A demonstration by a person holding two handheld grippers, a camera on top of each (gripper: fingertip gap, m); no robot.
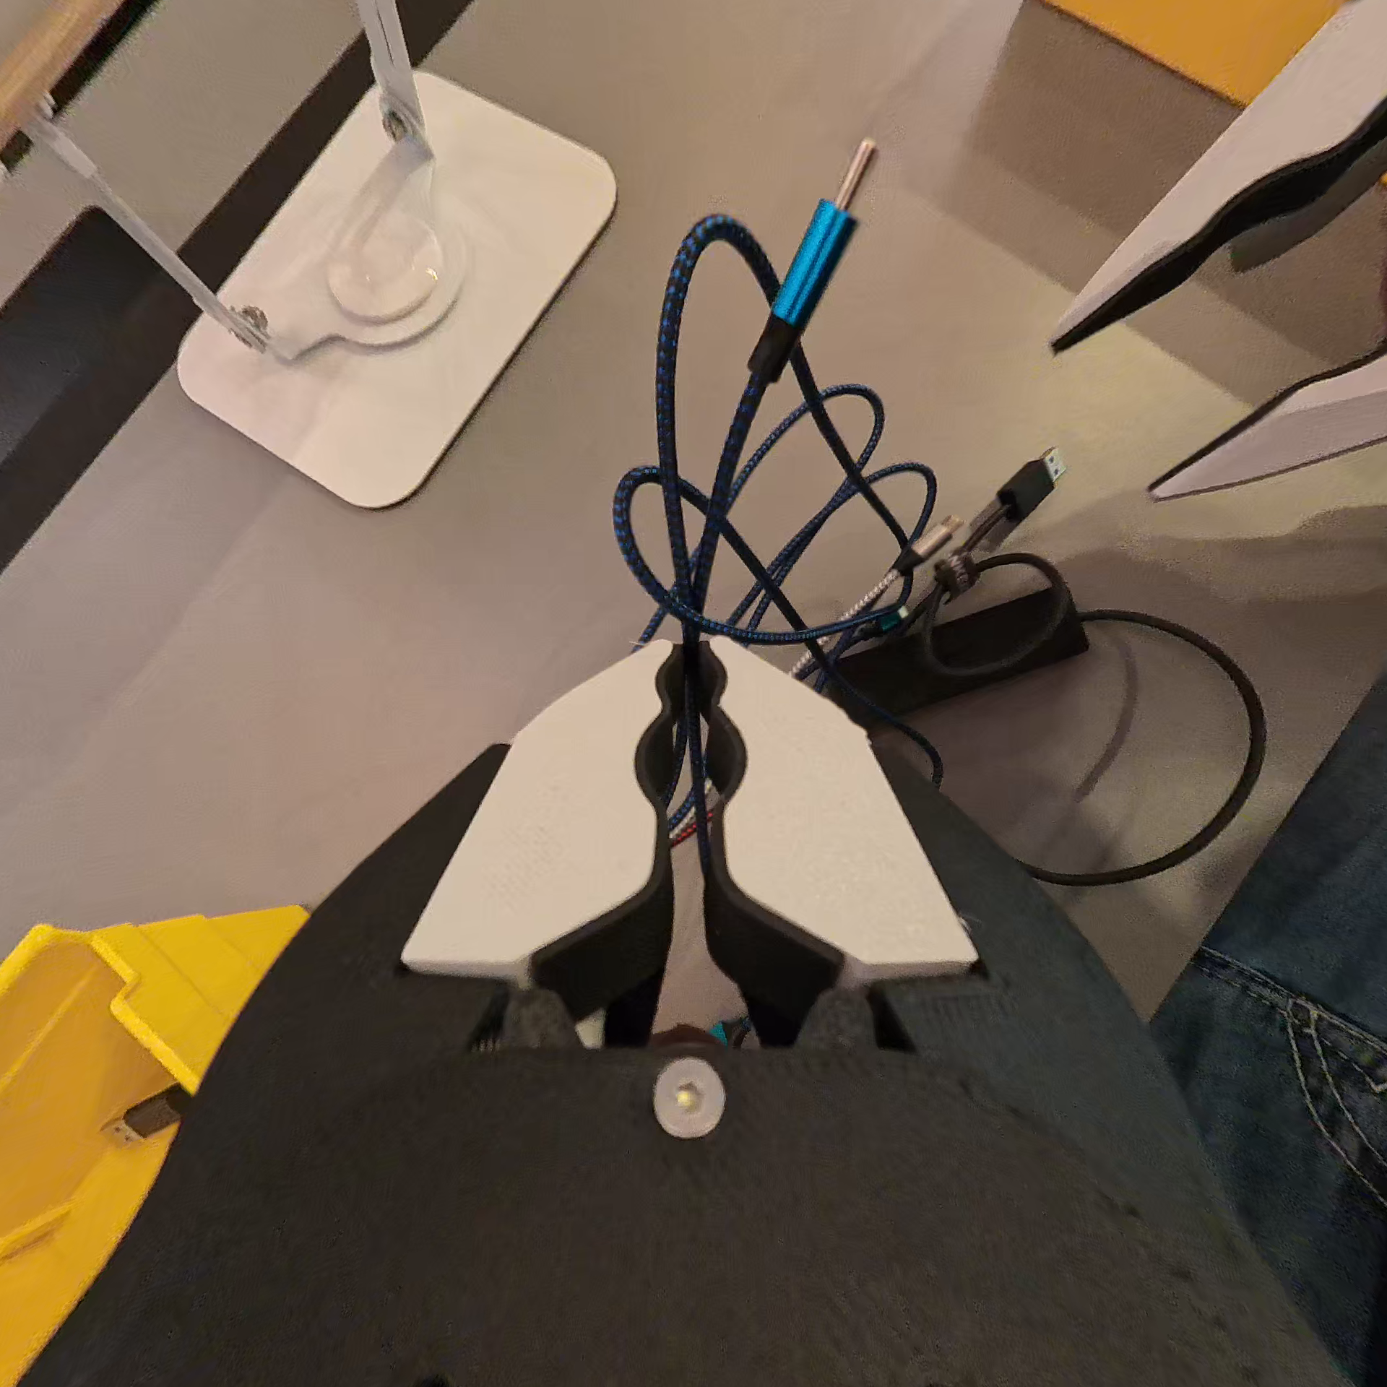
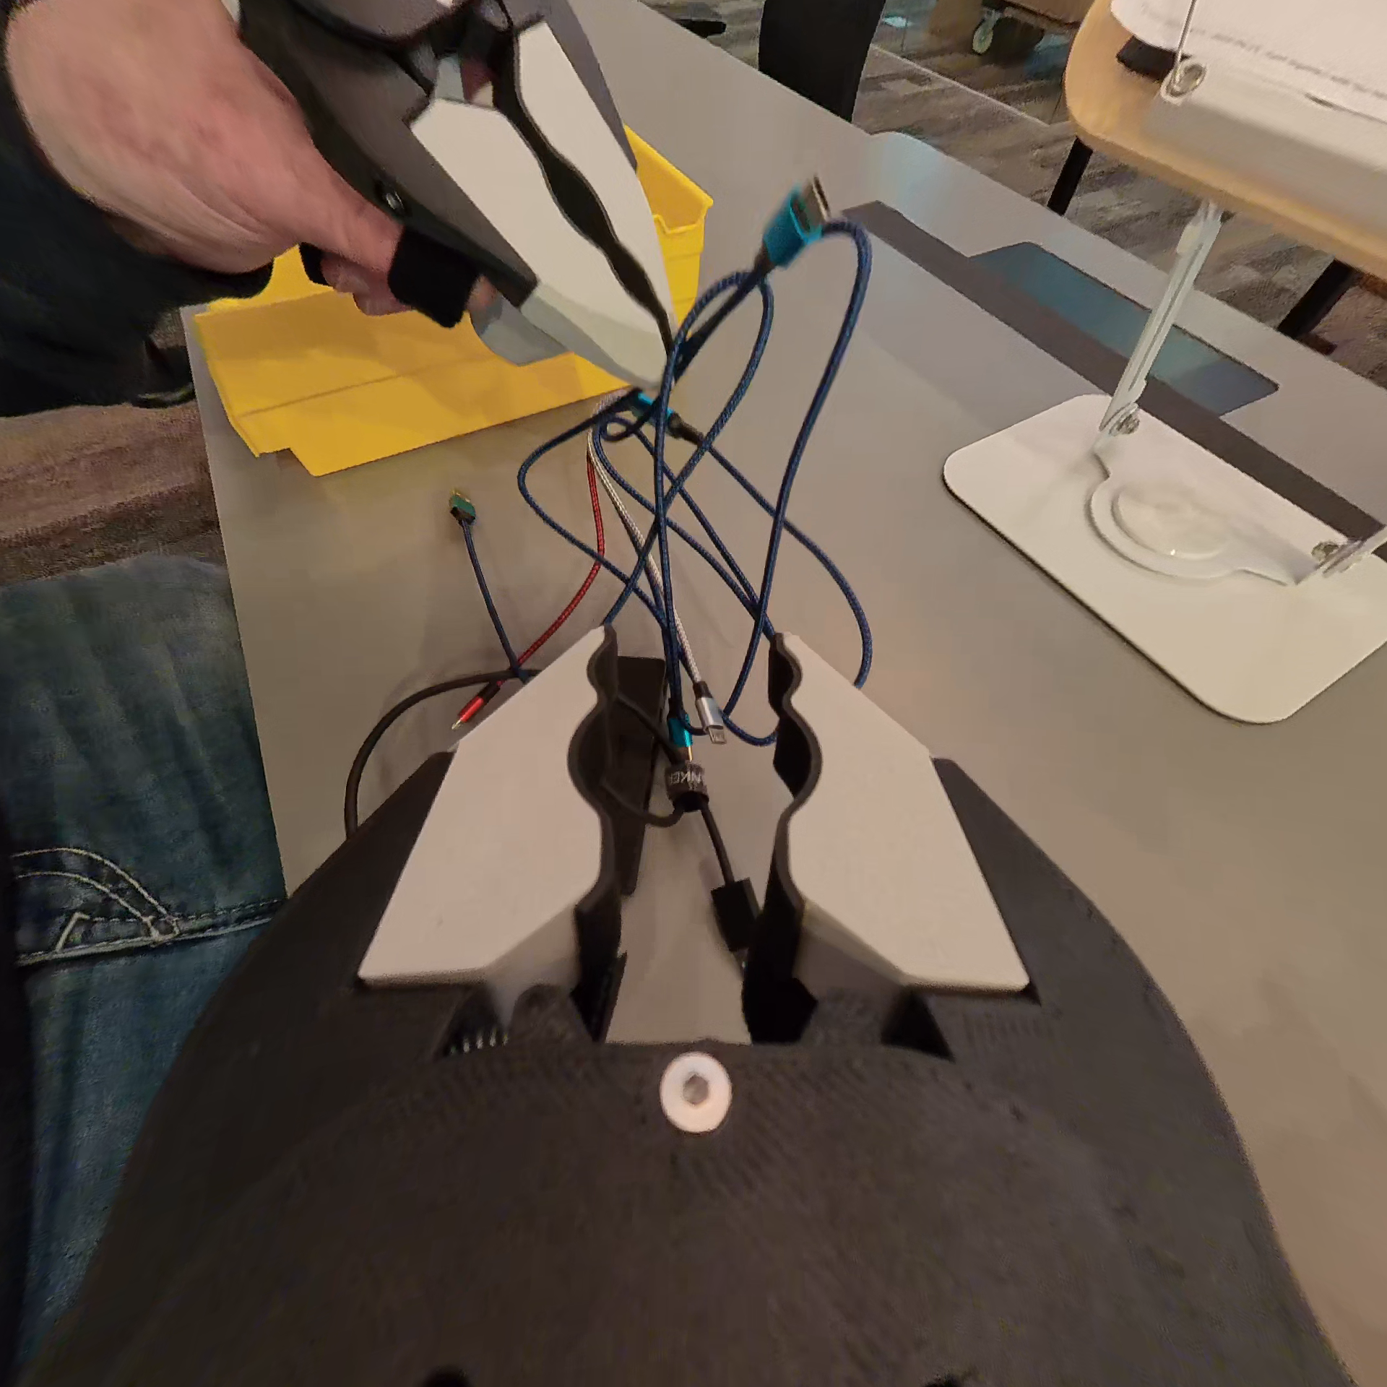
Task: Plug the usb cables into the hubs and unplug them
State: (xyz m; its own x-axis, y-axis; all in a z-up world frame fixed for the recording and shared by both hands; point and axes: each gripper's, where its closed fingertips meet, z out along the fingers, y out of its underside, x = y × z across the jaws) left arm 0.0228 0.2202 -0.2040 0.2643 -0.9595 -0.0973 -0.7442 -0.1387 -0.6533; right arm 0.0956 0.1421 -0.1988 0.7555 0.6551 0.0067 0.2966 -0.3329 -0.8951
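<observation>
A grey table [image 1: 375, 600] carries a white stand base [image 1: 405, 300], a yellow bin [image 2: 450, 375] and a black hub [image 1: 968, 653]. The left gripper [image 1: 694, 653] is clamped on a bundle of blue braided cables [image 1: 675, 450], raised above the table; a blue USB plug [image 1: 814, 263] points upward. The right gripper [image 2: 694, 645] hovers with jaws apart over the hub, holding nothing. Dangling cable loops hang between its fingers, partly hiding the hub. A red cable [image 2: 593, 540] trails onto the table.
</observation>
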